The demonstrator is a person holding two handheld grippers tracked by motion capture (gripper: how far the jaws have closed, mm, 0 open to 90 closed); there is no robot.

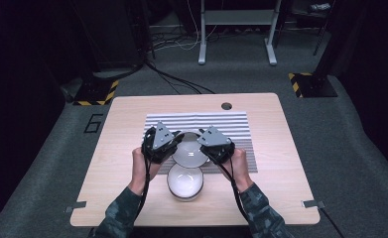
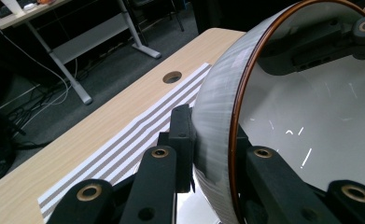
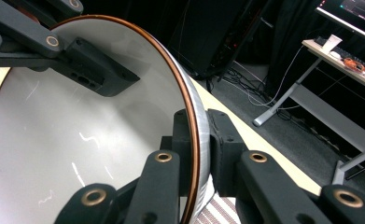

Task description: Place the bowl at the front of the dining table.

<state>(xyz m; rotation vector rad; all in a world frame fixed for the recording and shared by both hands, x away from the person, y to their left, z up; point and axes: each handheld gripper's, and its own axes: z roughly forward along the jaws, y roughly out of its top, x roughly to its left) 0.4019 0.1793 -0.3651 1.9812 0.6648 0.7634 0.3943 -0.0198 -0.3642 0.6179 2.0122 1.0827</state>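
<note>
1. The left tool and right tool each clench opposite rims of one brown-rimmed white bowl, at frame centre over the striped mat; two grips likely keep it level.
2. A second bowl sits lower centre on the bench; perhaps a stacking target.

Probably a lab or test room, dark carpet, floor cables, hazard-taped stand bases, monitor desk

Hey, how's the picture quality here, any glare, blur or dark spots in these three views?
High view: table well lit, surrounding floor falls into darkness, image soft. Left gripper view: small white glints streak the held bowl's glossy inside, its near rim blurred. Right gripper view: similar glints inside the bowl, dark background, jaws sharp.
</note>
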